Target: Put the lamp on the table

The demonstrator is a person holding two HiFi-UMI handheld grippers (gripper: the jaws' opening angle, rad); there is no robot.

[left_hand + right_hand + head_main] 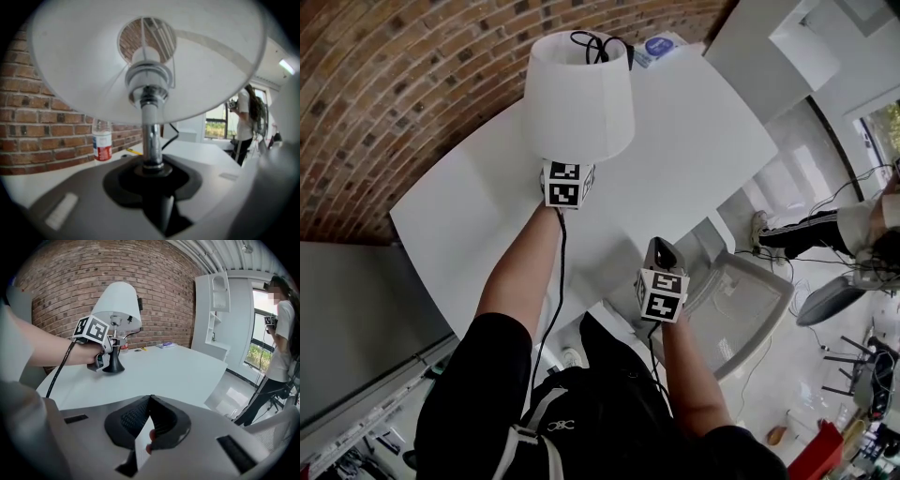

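Left claw (152, 166) pinching lamp (579, 94) by stem; base looking settled on worktop (694, 150); right claw (149, 400) pressed together, hanging empty; placing seeming nearly done; letting go remaining.

Brick wall (412, 84): curved backdrop. Clear bottle (101, 140), red label: upright before wall. Yellow pencil (133, 151): near bottle. White shelf unit (213, 310): beside wall. Person (281, 333): standing at window.

A red-brown brick wall (164, 296) meets a tall white shelving unit (218, 310); beside it, a bright window (258, 329) above glossy pale floor (234, 397).
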